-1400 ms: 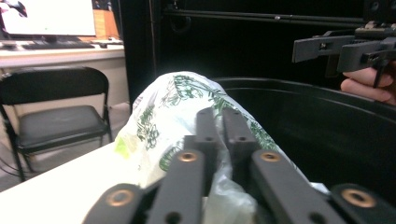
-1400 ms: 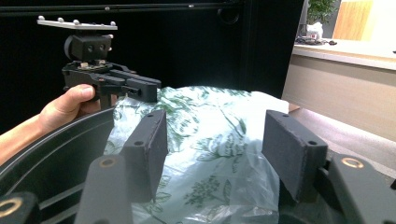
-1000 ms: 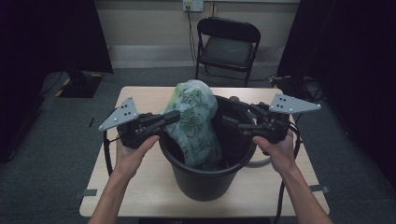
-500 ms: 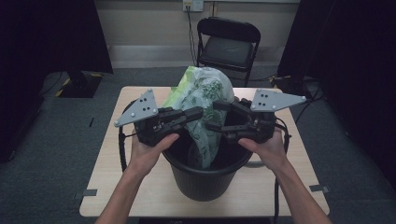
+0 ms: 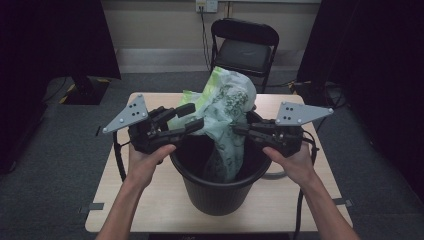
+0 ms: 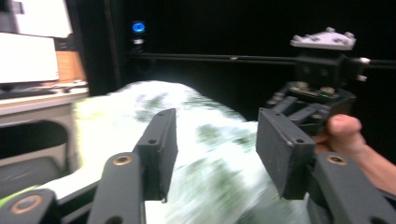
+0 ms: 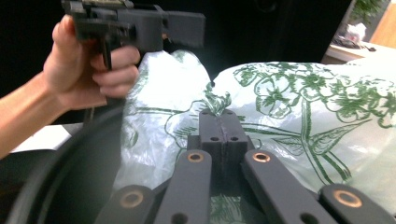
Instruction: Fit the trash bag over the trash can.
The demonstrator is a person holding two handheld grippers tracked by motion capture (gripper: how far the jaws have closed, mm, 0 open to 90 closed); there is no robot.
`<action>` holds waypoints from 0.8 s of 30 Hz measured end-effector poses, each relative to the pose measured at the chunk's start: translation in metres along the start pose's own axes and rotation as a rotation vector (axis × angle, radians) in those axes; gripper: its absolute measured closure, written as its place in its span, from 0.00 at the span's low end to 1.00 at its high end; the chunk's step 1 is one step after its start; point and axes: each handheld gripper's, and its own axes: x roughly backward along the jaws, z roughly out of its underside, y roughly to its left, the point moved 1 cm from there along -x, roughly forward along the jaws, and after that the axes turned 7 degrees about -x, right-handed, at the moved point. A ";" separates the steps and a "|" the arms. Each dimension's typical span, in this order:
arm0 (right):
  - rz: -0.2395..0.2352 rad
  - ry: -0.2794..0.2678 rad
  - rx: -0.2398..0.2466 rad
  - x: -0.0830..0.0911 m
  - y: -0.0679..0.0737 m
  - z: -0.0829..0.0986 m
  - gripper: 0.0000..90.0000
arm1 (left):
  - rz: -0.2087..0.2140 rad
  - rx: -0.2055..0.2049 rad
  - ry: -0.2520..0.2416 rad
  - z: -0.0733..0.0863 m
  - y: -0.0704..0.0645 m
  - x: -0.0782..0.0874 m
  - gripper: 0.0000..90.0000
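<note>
A white plastic bag [image 5: 226, 102] printed with green flowers sticks up out of a black bin [image 5: 215, 192] on the table. My right gripper [image 5: 239, 131] comes in from the right over the rim and is shut on a fold of the bag [image 7: 299, 107], its jaws pressed together [image 7: 223, 136]. On the bag's left side my left gripper [image 5: 189, 118] stands open. In the left gripper view the blurred bag [image 6: 210, 140] lies between and beyond the spread jaws of that gripper [image 6: 217, 149]. The bag's lower part hangs inside the bin.
The bin stands in the middle of a small light wooden table [image 5: 125, 185]. A black folding chair [image 5: 243, 50] stands behind the table's far edge. The bin's rim [image 7: 70, 154] curves close under my right gripper. Cables trail off both grippers.
Both grippers have risen and come closer together over the bin. The bag has come up with them and stands higher out of the bin.
</note>
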 end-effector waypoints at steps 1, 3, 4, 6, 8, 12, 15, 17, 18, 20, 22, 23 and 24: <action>0.004 -0.001 -0.011 0.002 -0.004 0.005 1.00 | -0.027 0.022 0.005 0.006 0.008 0.004 0.52; 0.015 -0.002 -0.034 0.006 -0.013 0.014 1.00 | -0.060 0.029 0.022 0.014 0.015 0.007 0.49; 0.015 -0.002 -0.034 0.006 -0.013 0.014 1.00 | -0.060 0.029 0.022 0.014 0.015 0.007 0.47; 0.029 -0.002 -0.053 0.012 -0.021 0.025 1.00 | -0.107 0.055 0.040 0.026 0.026 0.011 0.42; 0.049 -0.002 -0.063 0.014 -0.025 0.030 1.00 | -0.099 0.095 0.022 0.033 0.031 0.014 0.37; 0.075 -0.014 -0.081 0.019 -0.030 0.035 1.00 | -0.074 0.124 0.015 0.039 0.031 0.020 0.32; 0.100 -0.020 -0.086 0.020 -0.032 0.036 1.00 | -0.074 0.122 0.024 0.039 0.029 0.024 0.31; 0.109 -0.027 -0.091 0.021 -0.033 0.037 1.00 | -0.071 0.123 0.026 0.039 0.028 0.026 0.30; 0.117 -0.034 -0.100 0.022 -0.034 0.037 1.00 | -0.068 0.113 0.036 0.039 0.028 0.027 0.30; 0.142 -0.044 -0.114 0.023 -0.037 0.038 1.00 | -0.030 0.124 0.039 0.040 0.027 0.027 0.29; 0.158 -0.045 -0.124 0.021 -0.040 0.038 1.00 | 0.005 0.113 0.075 0.040 0.022 0.021 0.28; 0.162 -0.049 -0.127 0.020 -0.041 0.038 1.00 | 0.009 0.108 0.077 0.040 0.021 0.018 0.28; 0.162 -0.049 -0.125 0.019 -0.041 0.036 1.00 | 0.020 0.111 0.073 0.040 0.020 0.016 0.28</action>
